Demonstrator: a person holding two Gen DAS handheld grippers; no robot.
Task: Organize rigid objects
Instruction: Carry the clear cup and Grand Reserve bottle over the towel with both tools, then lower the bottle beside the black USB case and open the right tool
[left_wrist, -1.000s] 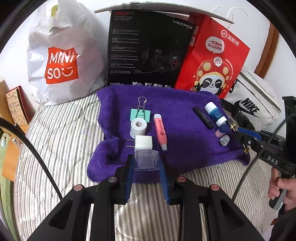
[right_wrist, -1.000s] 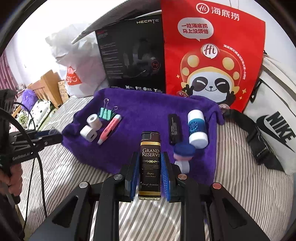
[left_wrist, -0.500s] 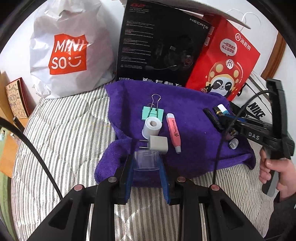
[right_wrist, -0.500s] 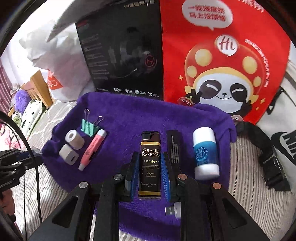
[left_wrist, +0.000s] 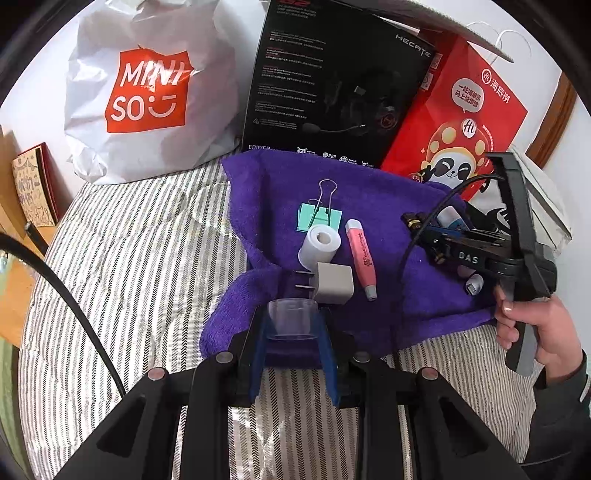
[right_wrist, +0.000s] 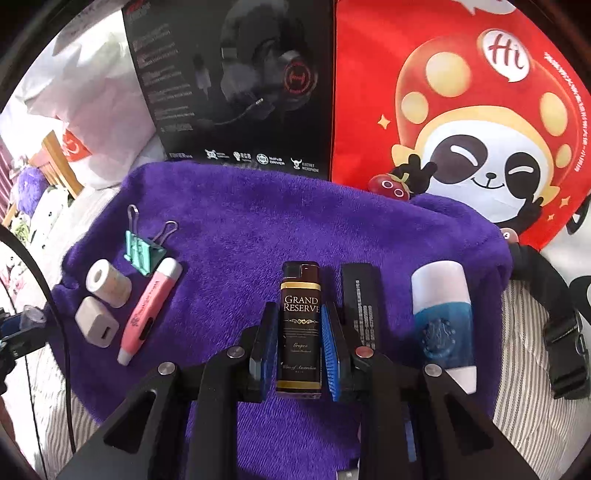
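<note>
1. Over the purple towel (right_wrist: 236, 236), the right gripper (right_wrist: 300, 332) clamps a Grand Reserve lighter (right_wrist: 300, 325) beside a black stick (right_wrist: 361, 295).
2. At the towel's near edge, the left gripper (left_wrist: 291, 328) clasps a clear cap (left_wrist: 291, 319) beside the white charger (left_wrist: 332, 282).

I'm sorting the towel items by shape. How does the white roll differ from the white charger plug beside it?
The white roll is a cylinder with a hollow core; the white charger plug is a rounded block with a port slot on its end. The left wrist view shows metal prongs on the plug, none on the roll. Both are white, similar in size, and lie side by side on the purple towel.
</note>
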